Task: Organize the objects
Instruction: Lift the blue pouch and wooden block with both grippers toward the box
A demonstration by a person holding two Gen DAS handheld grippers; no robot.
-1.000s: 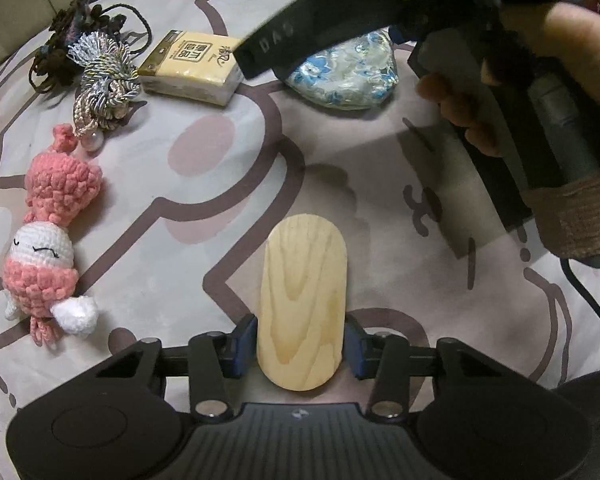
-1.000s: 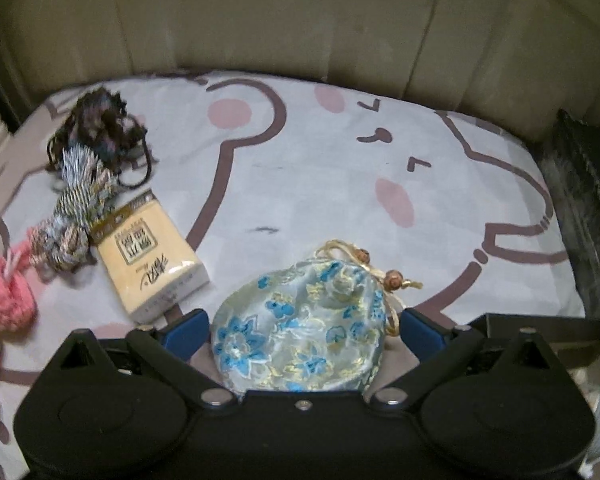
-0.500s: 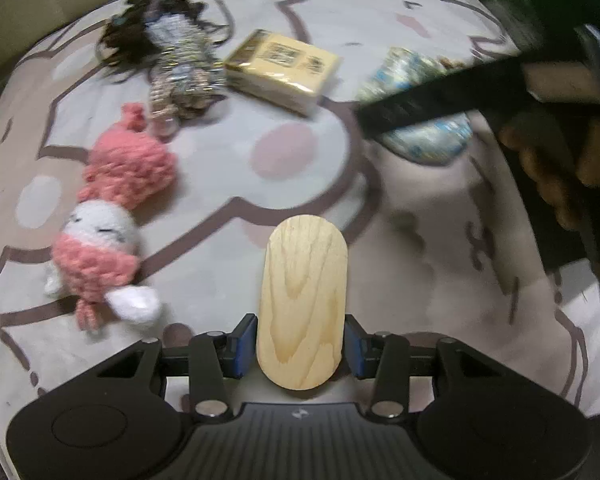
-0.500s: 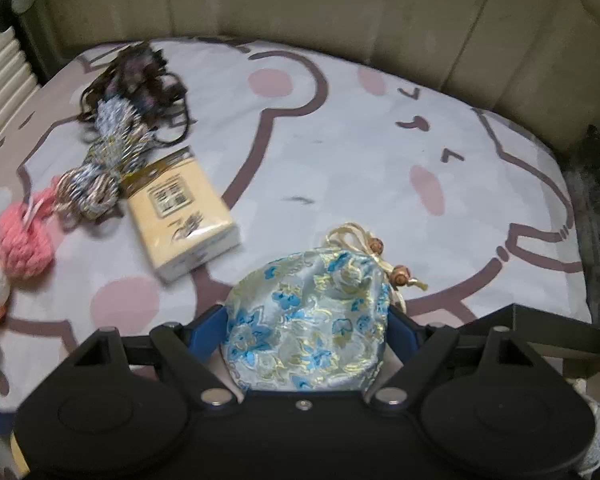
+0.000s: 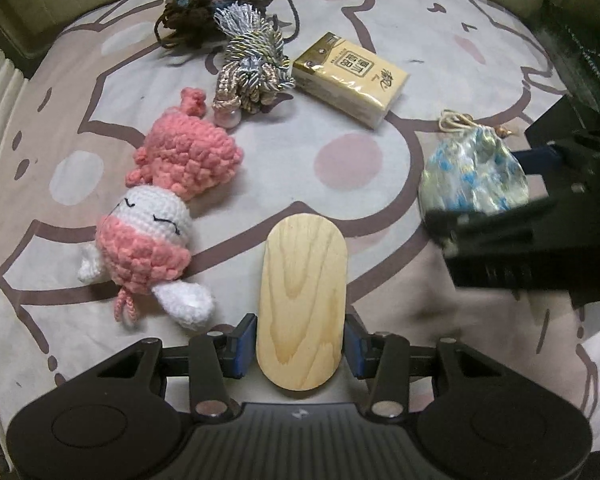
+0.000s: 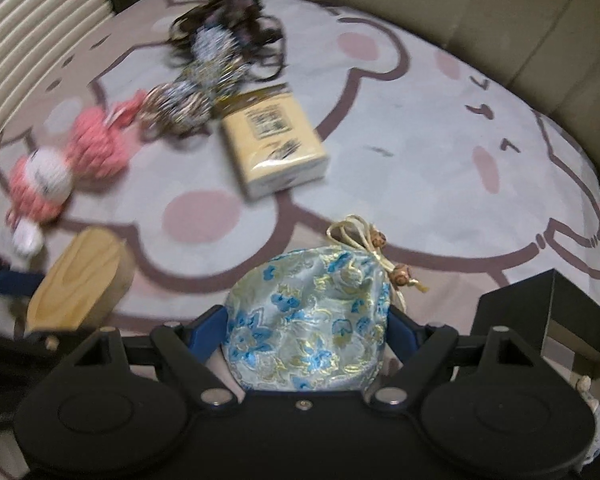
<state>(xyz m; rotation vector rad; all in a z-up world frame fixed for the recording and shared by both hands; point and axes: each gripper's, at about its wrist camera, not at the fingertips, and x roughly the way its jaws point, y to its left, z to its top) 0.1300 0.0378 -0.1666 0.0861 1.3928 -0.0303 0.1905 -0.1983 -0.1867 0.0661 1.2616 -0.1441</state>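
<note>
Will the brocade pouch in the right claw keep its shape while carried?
Probably not: the brocade pouch looks like soft fabric, bulging between the right claw pads. Its satin-like sheen suggests it may slip. The beaded drawstring would likely dangle.

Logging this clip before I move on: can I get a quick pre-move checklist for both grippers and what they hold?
1. Left gripper jaws shut on wooden block: ok.
2. Right gripper jaws shut on brocade pouch: ok.
3. Pouch drawstring closed: ok.
4. Block and pouch lifted off the printed cover: cannot tell.
5. Crochet doll and tissue pack apart from both grippers: ok.
</note>
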